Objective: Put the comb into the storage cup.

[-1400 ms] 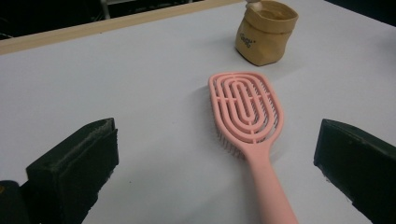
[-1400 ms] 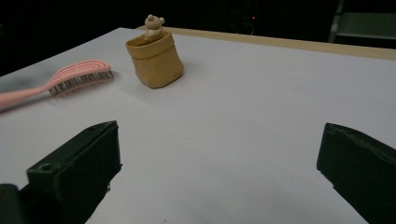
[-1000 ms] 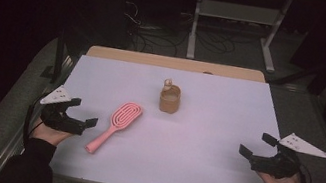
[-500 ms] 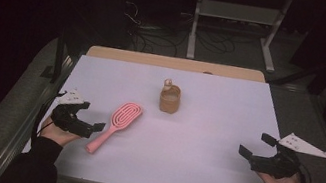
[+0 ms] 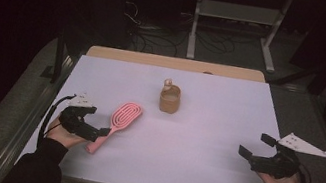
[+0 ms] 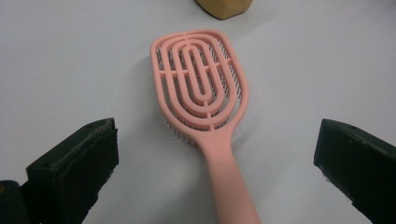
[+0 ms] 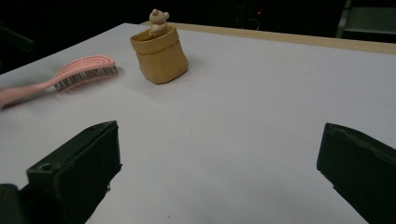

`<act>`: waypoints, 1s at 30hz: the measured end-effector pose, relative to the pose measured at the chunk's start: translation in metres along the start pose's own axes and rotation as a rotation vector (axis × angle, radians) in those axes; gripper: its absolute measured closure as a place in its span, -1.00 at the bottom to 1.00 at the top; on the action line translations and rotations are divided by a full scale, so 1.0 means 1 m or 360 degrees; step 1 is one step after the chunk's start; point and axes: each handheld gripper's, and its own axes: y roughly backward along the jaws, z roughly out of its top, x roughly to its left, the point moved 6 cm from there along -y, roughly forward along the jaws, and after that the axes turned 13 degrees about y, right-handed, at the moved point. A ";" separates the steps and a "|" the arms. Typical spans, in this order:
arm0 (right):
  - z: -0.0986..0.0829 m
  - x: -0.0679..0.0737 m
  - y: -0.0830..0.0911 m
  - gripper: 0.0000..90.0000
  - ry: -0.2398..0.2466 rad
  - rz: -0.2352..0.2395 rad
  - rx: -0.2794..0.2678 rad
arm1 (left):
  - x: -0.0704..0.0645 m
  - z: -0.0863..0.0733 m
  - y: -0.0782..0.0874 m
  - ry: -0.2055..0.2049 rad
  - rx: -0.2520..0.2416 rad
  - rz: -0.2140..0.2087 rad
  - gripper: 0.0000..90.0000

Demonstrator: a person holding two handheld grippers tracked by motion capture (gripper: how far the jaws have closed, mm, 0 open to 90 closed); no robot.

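Brush point(image 5: 117, 125): pink plastic, oval vented head of concentric loops joined by crossbars, dark fine bristles beneath, tapering to a smooth rounded handle. It lies flat, bristles down, on the left part of the worktop point(image 5: 207, 114), handle towards the person.

Left gripper point(image 5: 102, 132): low at the handle end of the brush. In the left gripper view its two black, blocky jaws stand wide apart, one either side of the handle, neither touching it. The brush point(image 6: 205, 107) runs up the middle between them.

Right gripper point(image 5: 255, 147): at the right part of the worktop, well apart from the brush, jaws spread wide with nothing between them. A grey three-cornered plate sits on top of it.

Pot point(image 5: 169, 99): tan, soft-looking, sack-shaped with a rolled rim, upright near mid-worktop, beyond the brush head. A small bear figure point(image 7: 158, 20) of the same tan colour rises from it.

Worktop surface: white, matt, smooth; a wooden strip edges its far side.
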 end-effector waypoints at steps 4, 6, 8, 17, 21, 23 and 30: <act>0.000 0.000 0.000 -1.00 0.0001 0.0002 0.0005 | -0.001 -0.001 -0.003 -0.0003 0.0021 -0.0002 -1.00; 0.000 0.000 0.000 -1.00 0.0002 0.0003 0.0006 | -0.002 -0.003 -0.006 -0.0009 0.0048 0.0001 -1.00; 0.000 0.000 0.000 -1.00 0.0002 0.0004 0.0005 | -0.002 -0.003 -0.007 -0.0006 0.0056 -0.0001 -1.00; -0.001 0.001 -0.001 -1.00 0.0007 0.0006 0.0014 | -0.007 -0.008 -0.018 -0.0017 0.0137 0.0005 -1.00; -0.001 0.000 -0.002 -1.00 0.0000 0.0008 0.0015 | -0.008 -0.009 -0.022 -0.0003 0.0156 -0.0002 -1.00; -0.002 -0.001 -0.002 -1.00 -0.0003 0.0007 0.0014 | -0.008 -0.009 -0.024 0.0000 0.0161 -0.0003 -1.00; -0.002 -0.001 -0.003 -1.00 0.0001 0.0010 0.0026 | -0.008 -0.010 -0.030 0.0010 0.0225 0.0004 -1.00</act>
